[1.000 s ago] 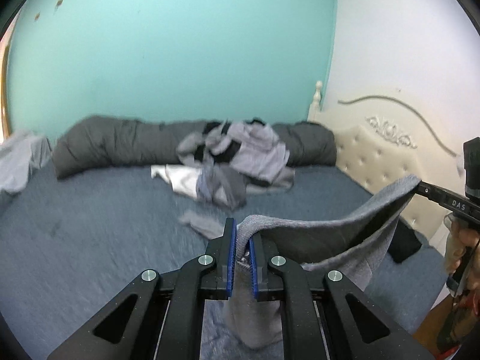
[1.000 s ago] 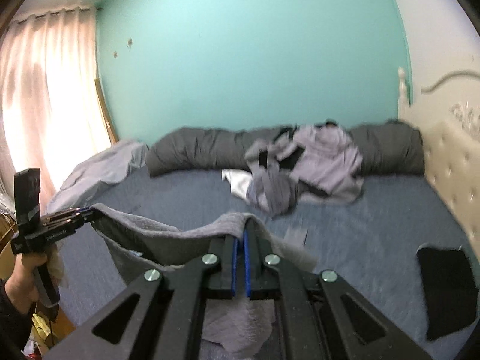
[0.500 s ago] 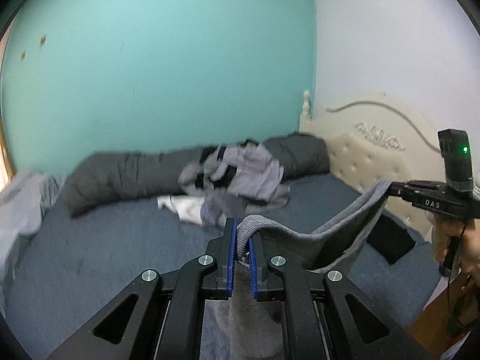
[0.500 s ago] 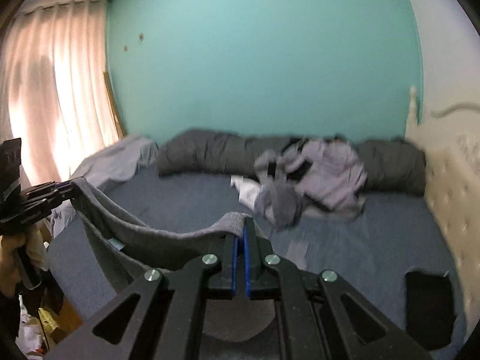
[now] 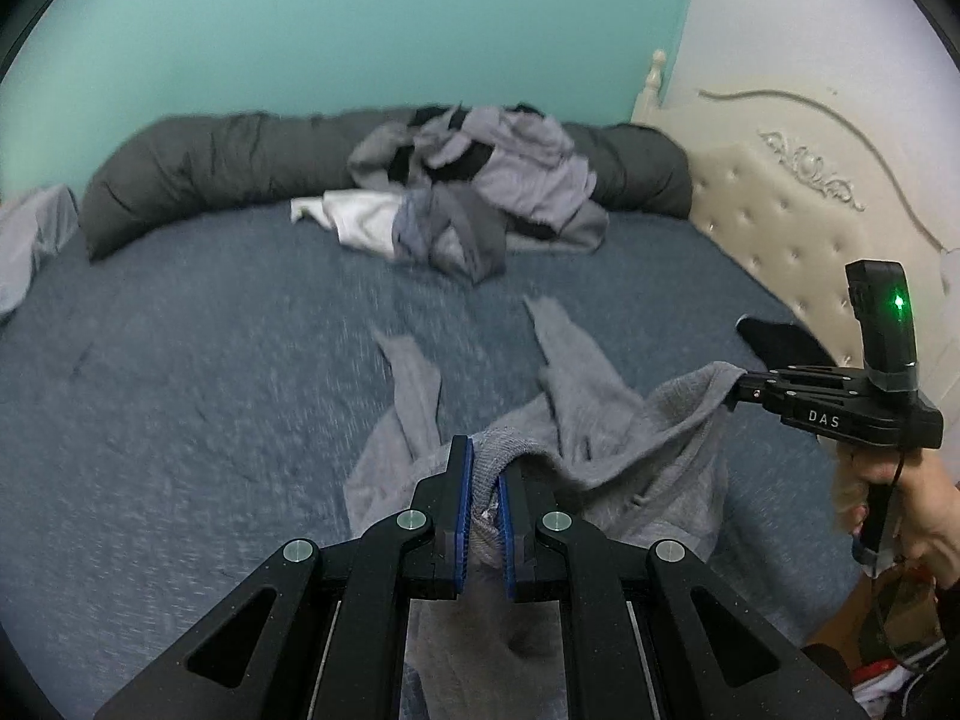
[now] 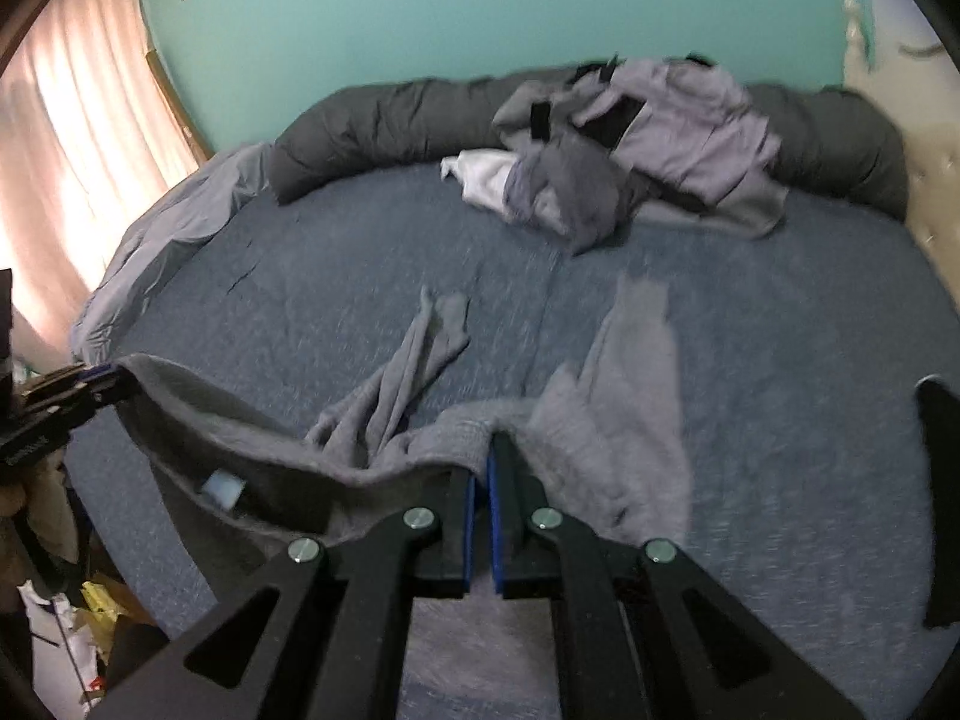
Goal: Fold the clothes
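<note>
A grey pair of sweatpants [image 5: 576, 396] is stretched by its waistband between my two grippers, low over the blue bed [image 5: 210, 360]. My left gripper [image 5: 485, 468] is shut on one end of the waistband. The right gripper [image 5: 741, 387], held by a hand, is shut on the other end. In the right wrist view the right gripper [image 6: 485, 462] pinches the band, and the left gripper [image 6: 105, 378] holds it at the far left. Both legs [image 6: 636, 360] lie spread on the bed ahead, the left one [image 6: 420, 354] twisted.
A heap of grey, white and black clothes [image 5: 474, 198] lies at the far side against a rolled dark grey duvet [image 5: 210, 162]. A cream tufted headboard [image 5: 780, 222] stands right, with a black cloth [image 5: 780, 342] below it. Curtain [image 6: 72, 120] and floor clutter [image 6: 66, 618] are at the left.
Both grippers have come down toward the bed and tilted downward. The sweatpants, which hung below the grippers before, now have their legs laid out on the sheet.
</note>
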Motion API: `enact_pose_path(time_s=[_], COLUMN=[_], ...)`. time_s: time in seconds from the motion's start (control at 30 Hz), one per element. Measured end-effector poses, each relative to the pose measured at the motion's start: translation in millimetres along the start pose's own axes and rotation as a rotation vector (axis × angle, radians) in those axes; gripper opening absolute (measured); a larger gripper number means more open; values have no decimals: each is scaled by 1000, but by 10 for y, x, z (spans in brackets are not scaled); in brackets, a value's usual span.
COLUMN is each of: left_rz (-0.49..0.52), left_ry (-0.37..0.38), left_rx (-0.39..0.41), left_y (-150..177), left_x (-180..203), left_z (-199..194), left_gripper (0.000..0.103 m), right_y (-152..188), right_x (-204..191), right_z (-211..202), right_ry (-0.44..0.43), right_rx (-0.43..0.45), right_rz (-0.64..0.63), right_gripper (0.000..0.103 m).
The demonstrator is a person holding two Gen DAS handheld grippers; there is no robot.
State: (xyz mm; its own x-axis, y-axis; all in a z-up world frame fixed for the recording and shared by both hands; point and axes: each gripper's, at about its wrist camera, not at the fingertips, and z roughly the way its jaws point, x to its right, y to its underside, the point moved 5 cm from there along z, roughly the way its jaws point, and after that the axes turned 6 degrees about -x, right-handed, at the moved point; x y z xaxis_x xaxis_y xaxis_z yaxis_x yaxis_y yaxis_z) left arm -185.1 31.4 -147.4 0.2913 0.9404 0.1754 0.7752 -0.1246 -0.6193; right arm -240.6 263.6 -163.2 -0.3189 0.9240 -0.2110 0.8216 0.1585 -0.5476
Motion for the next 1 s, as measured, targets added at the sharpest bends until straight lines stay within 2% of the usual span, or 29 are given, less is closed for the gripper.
enact_pose_path(time_s=[0.1, 0.17, 0.23, 0.3, 0.4, 0.47, 0.63, 0.73, 0.83, 0.87, 0.9, 1.0], left_rz=[-14, -25, -41, -57, -72, -76, -88, -91, -96, -98, -99, -105], left_ry=[9, 14, 20, 23, 31, 33, 41, 40, 40, 38, 38, 35], left_rx=[-35, -59, -80, -90, -85, -79, -71, -70, -69, -69, -69, -69], left_y=[64, 103, 127, 156, 173, 173, 181, 186, 189, 191, 193, 201], left_x=[-70, -122, -190, -245, -298, -312, -334, -357, -393, -403, -413, -444], left_z=[277, 446, 614, 718, 802, 821, 809, 789, 777, 777, 775, 770], left_gripper=[8, 8, 8, 8, 8, 8, 8, 8, 8, 8, 8, 8], right_y=[30, 19, -13, -26, -6, 63, 293, 405, 483, 505, 521, 552], right_x=[33, 76, 134, 146, 92, -4, -272, -377, -451, -472, -487, -496], right_z=[237, 324, 317, 270, 219, 322, 730, 913, 1047, 1081, 1093, 1102], right_ry=[16, 53, 68, 63, 42, 5, -6, -21, 8, 17, 20, 6], right_rx=[-20, -15, 12, 39, 56, 13, -108, -142, -161, -165, -164, -159], right_rz=[-5, 1, 13, -3, -58, -105, -206, -211, -241, -251, -262, -272], right_gripper=[5, 14, 43, 52, 52, 52, 52, 52, 52, 49, 38, 21])
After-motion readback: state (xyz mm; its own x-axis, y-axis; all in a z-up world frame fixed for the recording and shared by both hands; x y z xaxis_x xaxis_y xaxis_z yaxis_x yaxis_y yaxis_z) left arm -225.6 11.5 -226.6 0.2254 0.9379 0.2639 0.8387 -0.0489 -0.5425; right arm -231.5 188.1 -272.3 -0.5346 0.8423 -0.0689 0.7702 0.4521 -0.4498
